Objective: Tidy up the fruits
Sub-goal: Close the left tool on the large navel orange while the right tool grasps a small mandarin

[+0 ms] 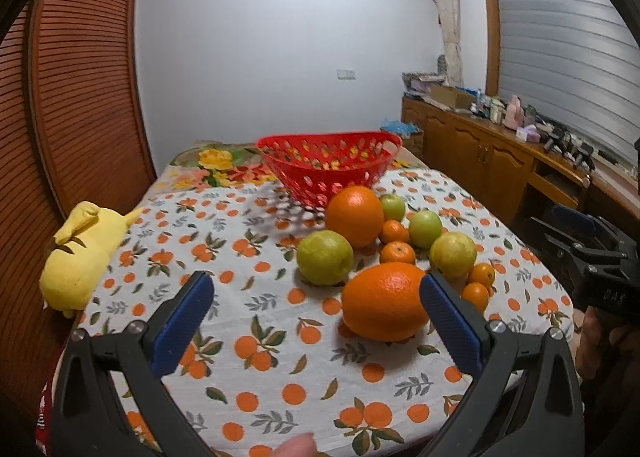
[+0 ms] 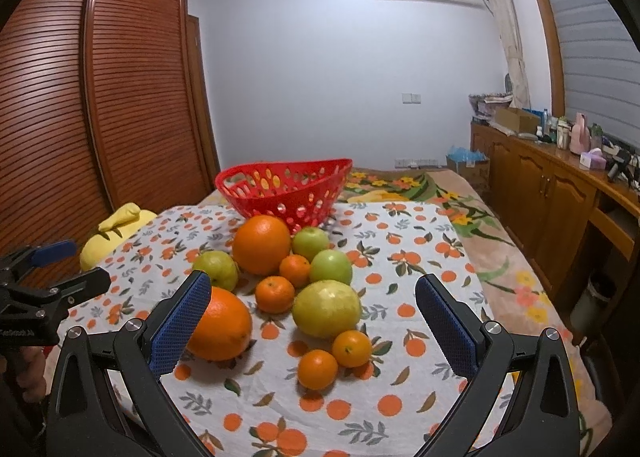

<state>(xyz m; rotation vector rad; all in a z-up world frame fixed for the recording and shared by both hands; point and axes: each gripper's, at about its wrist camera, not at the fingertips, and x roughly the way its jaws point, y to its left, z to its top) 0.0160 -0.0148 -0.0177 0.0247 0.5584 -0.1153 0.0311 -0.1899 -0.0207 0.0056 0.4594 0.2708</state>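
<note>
Fruit sorting not yet begun.
Red basket (image 2: 288,193) at 12 o'clock looks empty; the fruits (image 2: 296,285) lie loose; left tool (image 1: 316,297) and right tool (image 2: 314,299) both released.

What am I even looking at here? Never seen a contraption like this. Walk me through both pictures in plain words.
No robot here: a person holds a two-finger tool in each hand, each with a camera looking along its fingers. One picture is from the left gripper, the other from the right gripper; each tool also shows at the edge of the other's picture. Both are open and hold nothing. On the orange-patterned cloth lie loose fruits: two big oranges, the near one in front of the left tool, green and yellow-green round fruits such as this one, and small tangerines. Behind them stands a red basket, empty as far as its inside shows. A yellow plush toy lies at the left.
</note>
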